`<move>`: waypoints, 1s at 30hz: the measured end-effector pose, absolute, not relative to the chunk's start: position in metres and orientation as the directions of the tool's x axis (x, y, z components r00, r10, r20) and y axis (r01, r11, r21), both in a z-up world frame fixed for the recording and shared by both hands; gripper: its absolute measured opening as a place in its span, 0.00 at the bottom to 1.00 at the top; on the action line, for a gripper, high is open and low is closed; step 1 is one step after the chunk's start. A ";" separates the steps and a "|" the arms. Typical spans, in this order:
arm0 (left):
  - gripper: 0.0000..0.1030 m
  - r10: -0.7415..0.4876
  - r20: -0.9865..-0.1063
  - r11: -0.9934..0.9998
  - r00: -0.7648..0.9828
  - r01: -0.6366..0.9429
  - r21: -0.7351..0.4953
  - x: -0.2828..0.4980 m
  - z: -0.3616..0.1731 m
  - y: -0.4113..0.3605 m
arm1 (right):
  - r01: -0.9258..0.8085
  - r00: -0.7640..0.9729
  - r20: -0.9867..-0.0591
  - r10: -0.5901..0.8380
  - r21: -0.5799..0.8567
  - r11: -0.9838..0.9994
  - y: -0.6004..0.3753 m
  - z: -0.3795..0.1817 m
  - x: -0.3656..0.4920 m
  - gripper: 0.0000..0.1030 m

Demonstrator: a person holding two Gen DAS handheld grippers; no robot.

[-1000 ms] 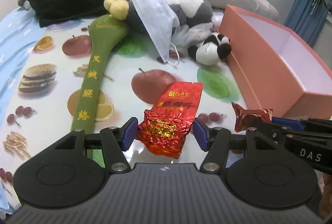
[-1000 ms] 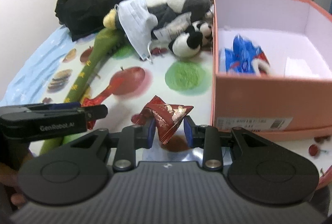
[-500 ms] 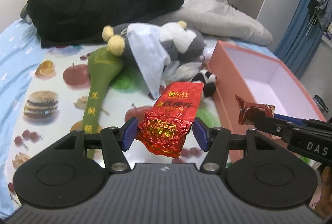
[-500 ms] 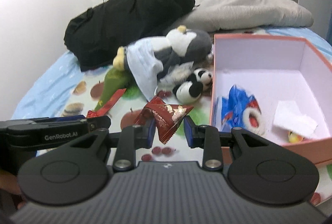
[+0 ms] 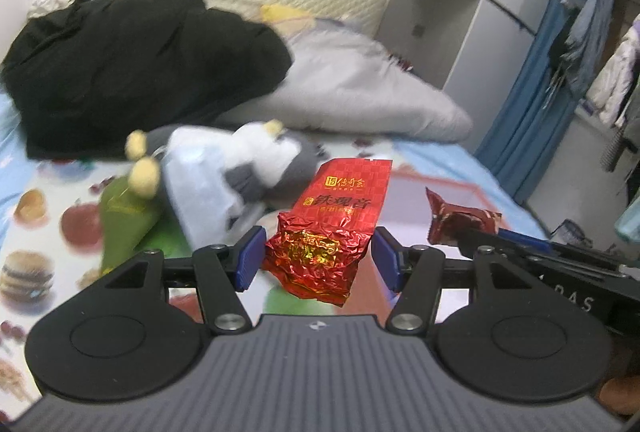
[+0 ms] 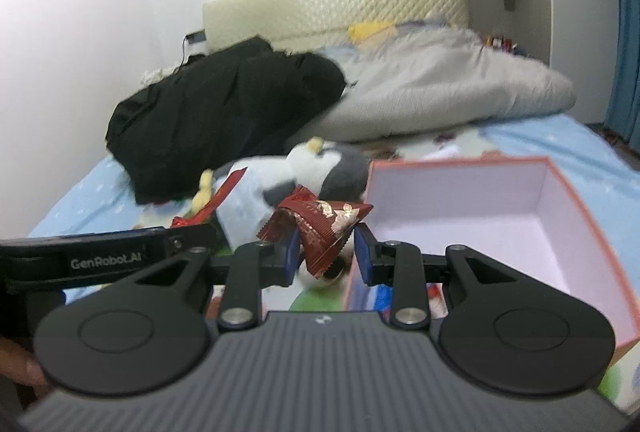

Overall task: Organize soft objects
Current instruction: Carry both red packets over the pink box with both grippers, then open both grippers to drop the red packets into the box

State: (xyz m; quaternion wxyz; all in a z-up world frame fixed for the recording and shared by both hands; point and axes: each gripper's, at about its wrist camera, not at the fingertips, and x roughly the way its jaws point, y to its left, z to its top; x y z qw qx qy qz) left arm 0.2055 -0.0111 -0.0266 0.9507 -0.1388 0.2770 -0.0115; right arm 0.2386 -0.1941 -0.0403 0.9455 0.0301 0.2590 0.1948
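Note:
My left gripper [image 5: 318, 256] is shut on a red foil tea packet [image 5: 332, 220] and holds it in the air above the bed. My right gripper [image 6: 325, 256] is shut on a dark red snack wrapper [image 6: 320, 220], also lifted; the wrapper shows in the left wrist view [image 5: 460, 222] too. The pink open box [image 6: 520, 200] lies just right of the right gripper. A grey and white plush toy [image 6: 324, 168] with a blue face mask [image 5: 196, 184] over it lies behind. A green stuffed stick [image 5: 124, 220] lies left of it.
A black jacket [image 5: 132, 72] and a grey quilt [image 5: 352, 88] are piled at the head of the bed. The fruit-print sheet [image 5: 52, 232] covers the bed. A blue curtain [image 5: 532, 72] and hanging clothes are at the right.
Both grippers have risen and tilted up with their packets still held. The bed and box have dropped lower in both views.

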 end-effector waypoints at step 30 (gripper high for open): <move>0.62 -0.229 -0.734 0.972 0.640 0.103 -0.213 0.362 -0.093 -0.116 | -0.116 0.614 -0.759 0.215 0.183 0.976 -0.305 -0.142 0.346 0.33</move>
